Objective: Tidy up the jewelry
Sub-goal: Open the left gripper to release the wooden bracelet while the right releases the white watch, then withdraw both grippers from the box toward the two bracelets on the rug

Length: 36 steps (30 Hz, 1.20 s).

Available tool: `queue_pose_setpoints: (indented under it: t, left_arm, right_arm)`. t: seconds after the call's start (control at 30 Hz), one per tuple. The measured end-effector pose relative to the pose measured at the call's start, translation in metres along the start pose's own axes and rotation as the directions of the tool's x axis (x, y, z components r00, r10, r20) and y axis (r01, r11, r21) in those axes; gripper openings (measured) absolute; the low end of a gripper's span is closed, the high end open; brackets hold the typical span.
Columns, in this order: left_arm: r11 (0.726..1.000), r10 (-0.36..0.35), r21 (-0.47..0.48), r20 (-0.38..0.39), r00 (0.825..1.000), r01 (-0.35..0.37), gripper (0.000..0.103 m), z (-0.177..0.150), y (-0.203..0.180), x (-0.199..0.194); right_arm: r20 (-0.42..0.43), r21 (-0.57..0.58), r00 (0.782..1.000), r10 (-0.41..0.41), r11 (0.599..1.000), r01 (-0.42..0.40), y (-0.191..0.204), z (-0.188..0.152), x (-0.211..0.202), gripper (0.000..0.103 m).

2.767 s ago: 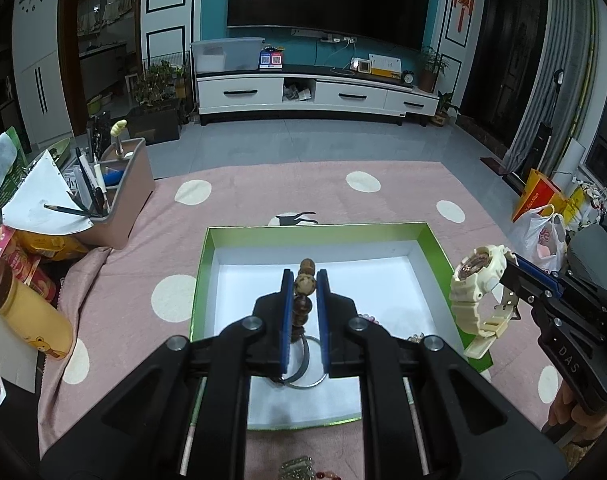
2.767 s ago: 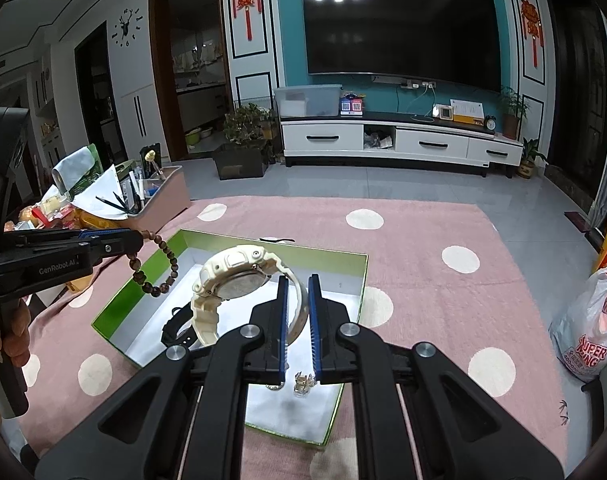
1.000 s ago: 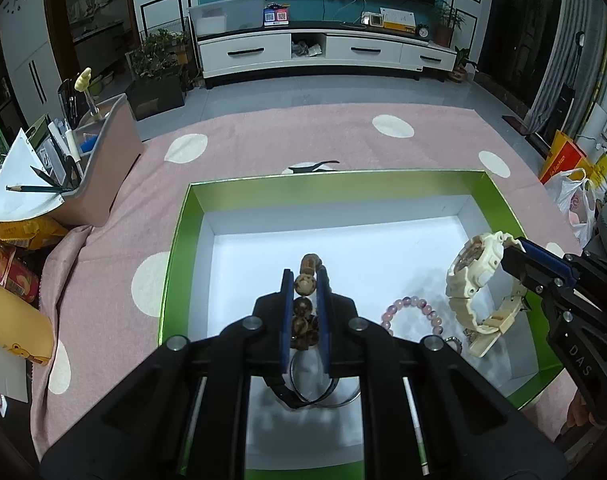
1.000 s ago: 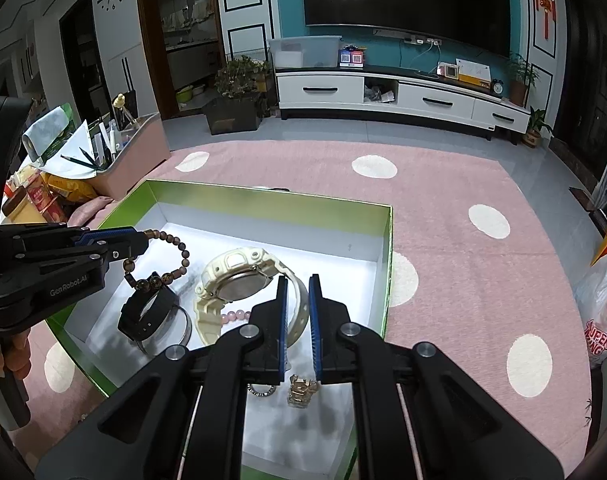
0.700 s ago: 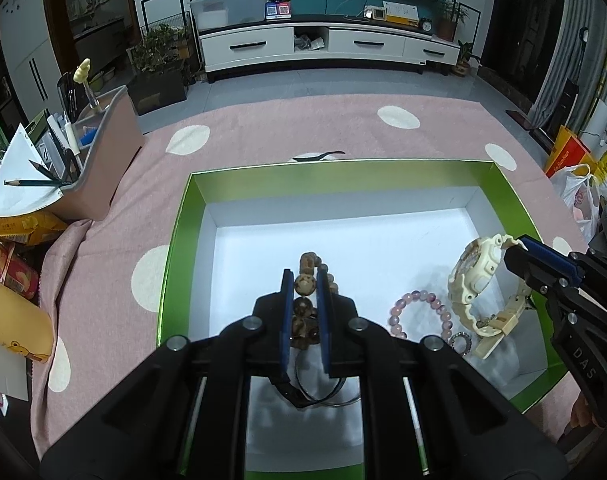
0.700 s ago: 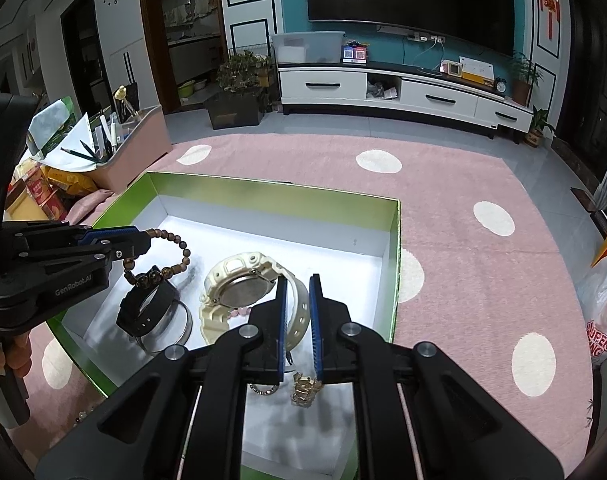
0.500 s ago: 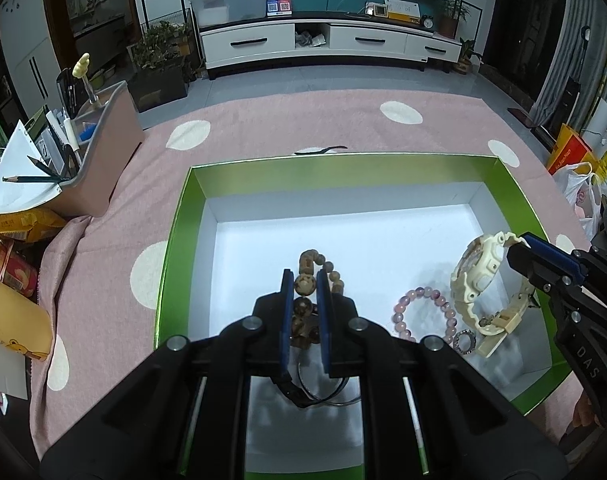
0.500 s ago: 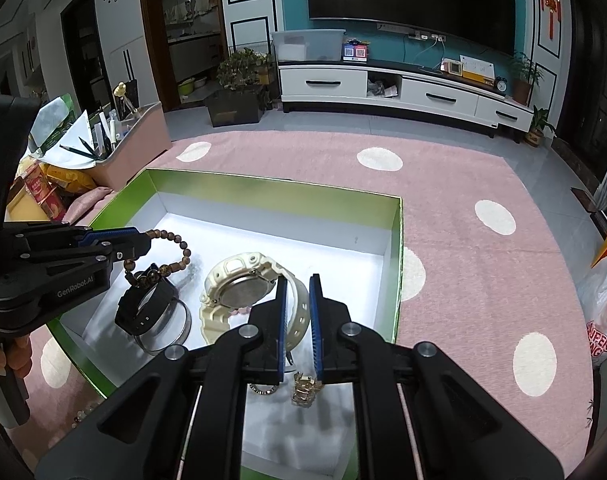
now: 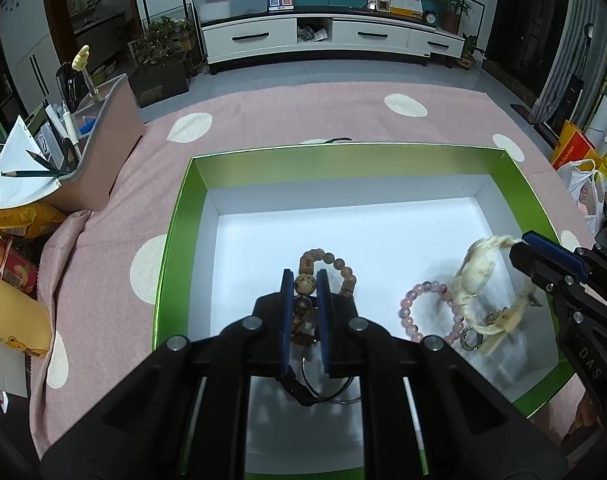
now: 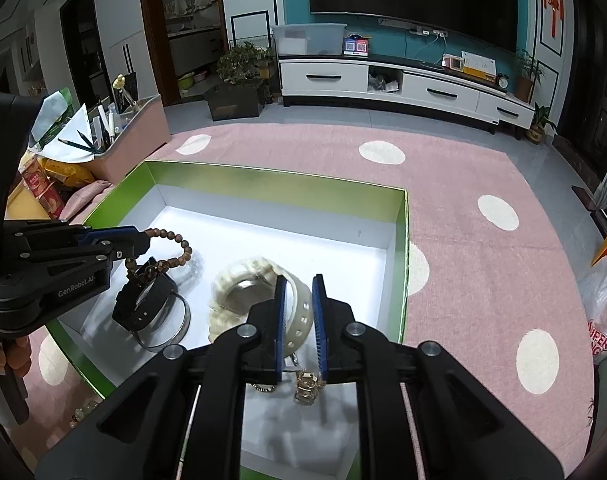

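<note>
A green box (image 9: 175,240) with a white floor lies on the pink dotted cloth. My left gripper (image 9: 303,280) is shut on a brown wooden bead bracelet (image 9: 343,272), whose loop droops onto the box floor over a black wristband (image 10: 143,304) and a metal bangle (image 10: 171,336). My right gripper (image 10: 297,284) is low in the box's right part. Its jaws are opening, with the strap of a cream watch (image 10: 243,276) loose between them. The watch (image 9: 479,268) lies blurred on the floor beside a pink bead bracelet (image 9: 423,292).
A ring (image 9: 469,340) and a gold trinket (image 10: 307,388) lie in the box near the watch. A pink organiser (image 9: 103,152) with pens and snack packets (image 9: 7,256) stand left of the box. A plastic bag (image 10: 603,312) sits at the right.
Both grippers have sunk into the box. The watch has come down onto the box floor and the right jaws have widened a little. The bead loop now rests on the floor.
</note>
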<state>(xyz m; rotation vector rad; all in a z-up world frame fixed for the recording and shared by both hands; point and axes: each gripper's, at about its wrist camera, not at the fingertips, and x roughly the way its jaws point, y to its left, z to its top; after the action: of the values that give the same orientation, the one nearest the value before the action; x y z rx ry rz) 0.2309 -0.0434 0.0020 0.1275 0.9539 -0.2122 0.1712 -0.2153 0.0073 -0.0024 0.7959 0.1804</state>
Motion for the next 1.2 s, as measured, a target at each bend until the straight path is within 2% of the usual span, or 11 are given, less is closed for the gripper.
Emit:
queue_pose_setpoints:
  t: [0.3, 0.37, 0.47, 0.57, 0.6, 0.67, 0.7, 0.77, 0.9, 1.03, 1.2]
  left_arm:
    - [1.000, 0.003, -0.001, 0.000, 1.000, -0.003, 0.013, -0.002, 0.001, -0.001]
    - [1.000, 0.004, -0.002, 0.002, 1.000, -0.004, 0.023, -0.002, 0.001, -0.003]
    - [1.000, 0.001, -0.006, 0.013, 1.000, -0.001, 0.039, -0.003, 0.002, -0.010]
    - [1.000, 0.003, -0.006, 0.025, 1.000, -0.003, 0.045, -0.005, 0.001, -0.020]
    - [1.000, 0.004, -0.005, 0.029, 1.000, -0.004, 0.048, -0.006, 0.000, -0.024]
    - [1.000, 0.007, -0.004, 0.041, 0.999, -0.006, 0.064, -0.008, -0.001, -0.032]
    - [1.000, 0.006, -0.003, 0.050, 0.999, -0.006, 0.065, -0.009, -0.002, -0.037]
    - [1.000, 0.013, -0.002, 0.063, 0.998, -0.012, 0.078, -0.012, -0.004, -0.046]
    - [1.000, 0.027, -0.006, 0.081, 0.996, -0.027, 0.090, -0.024, -0.004, -0.065]
    - [0.999, 0.036, -0.016, 0.085, 0.996, -0.035, 0.098, -0.037, -0.003, -0.082]
    - [0.999, 0.037, -0.023, 0.100, 0.994, -0.035, 0.101, -0.057, -0.002, -0.105]
  right_arm:
    - [0.023, 0.022, 1.000, 0.008, 1.000, -0.009, -0.004, 0.000, -0.012, 0.019]
    - [0.027, 0.030, 1.000, 0.010, 0.999, -0.011, -0.005, -0.003, -0.016, 0.022]
    - [0.040, 0.044, 0.999, 0.014, 0.999, -0.016, -0.007, -0.006, -0.025, 0.034]
    - [0.057, 0.053, 0.998, 0.017, 0.998, -0.020, -0.007, -0.010, -0.037, 0.039]
    - [0.063, 0.059, 0.998, 0.018, 0.998, -0.022, -0.008, -0.012, -0.042, 0.046]
    - [0.076, 0.068, 0.997, 0.020, 0.997, -0.025, -0.009, -0.014, -0.051, 0.054]
    - [0.082, 0.071, 0.996, 0.022, 0.997, -0.028, -0.009, -0.016, -0.055, 0.056]
    - [0.091, 0.078, 0.996, 0.024, 0.996, -0.031, -0.010, -0.021, -0.067, 0.062]
    - [0.098, 0.090, 0.994, 0.041, 0.995, -0.050, -0.011, -0.032, -0.086, 0.077]
    - [0.099, 0.086, 0.993, 0.059, 0.994, -0.068, -0.007, -0.041, -0.103, 0.086]
    - [0.104, 0.055, 0.990, 0.090, 0.994, -0.096, 0.003, -0.056, -0.126, 0.094]
